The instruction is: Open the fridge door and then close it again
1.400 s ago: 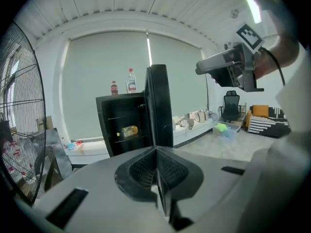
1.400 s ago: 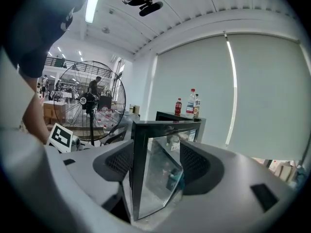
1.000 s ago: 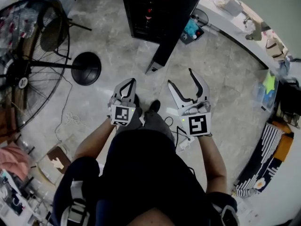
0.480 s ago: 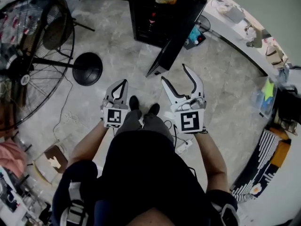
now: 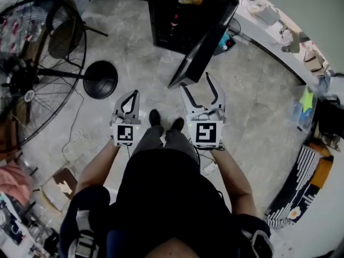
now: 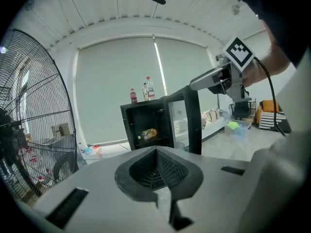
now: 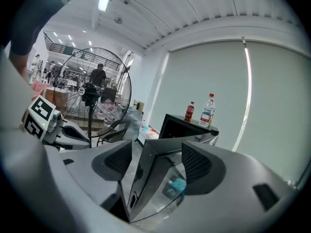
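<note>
A large black floor fan is seen at the far left of the head view, and its round base is set on the grey tiled floor. Right of it, the left gripper is held out in front of the person, its jaws brought fully together with nothing between them. Ahead, at the top centre, the small black fridge is placed on the floor, and its door is swung wide open towards the person. Bottles are stood on its top, and a yellow packet is kept on a shelf inside. Just right of the door's free edge, the right gripper is held with its jaws spread wide and opening. In the right gripper view the door's edge is framed between them, with neither pad pressed on it. A cluttered white ledge is seen along the far right.
</note>
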The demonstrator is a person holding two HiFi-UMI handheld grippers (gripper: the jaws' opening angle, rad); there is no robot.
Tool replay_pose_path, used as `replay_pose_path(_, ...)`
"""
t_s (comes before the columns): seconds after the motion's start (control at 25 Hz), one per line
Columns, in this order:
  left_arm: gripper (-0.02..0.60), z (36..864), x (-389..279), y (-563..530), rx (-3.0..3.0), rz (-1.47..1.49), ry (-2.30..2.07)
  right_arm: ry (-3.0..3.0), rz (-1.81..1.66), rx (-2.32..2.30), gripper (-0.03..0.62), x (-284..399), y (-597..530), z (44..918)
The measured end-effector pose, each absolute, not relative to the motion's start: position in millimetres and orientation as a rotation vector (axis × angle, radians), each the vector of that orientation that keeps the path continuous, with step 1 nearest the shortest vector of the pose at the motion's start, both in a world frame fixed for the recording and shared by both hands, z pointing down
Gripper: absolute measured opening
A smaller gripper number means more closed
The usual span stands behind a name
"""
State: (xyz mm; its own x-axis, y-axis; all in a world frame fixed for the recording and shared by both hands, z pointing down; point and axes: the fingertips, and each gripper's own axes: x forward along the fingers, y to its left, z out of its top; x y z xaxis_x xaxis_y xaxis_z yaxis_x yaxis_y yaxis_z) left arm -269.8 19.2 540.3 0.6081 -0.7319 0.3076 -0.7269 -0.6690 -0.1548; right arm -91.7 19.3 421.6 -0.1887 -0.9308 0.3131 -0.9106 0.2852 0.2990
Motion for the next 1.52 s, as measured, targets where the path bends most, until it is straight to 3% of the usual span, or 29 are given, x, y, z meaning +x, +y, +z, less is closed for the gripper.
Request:
replay_pose_path(0.88,0.021,530.7,-298.4,2.6,-2.803,-0.548,1.232,-1.949,0.173,2.186,0.331,-78.2,-15.2,467.2)
replay_pose_path(1.52,0.021,525.9,-278.9,9.0,-2.826,-0.527,1.18,-1.923,0.199,2.202,0.27,-51.7,9.9,465.9)
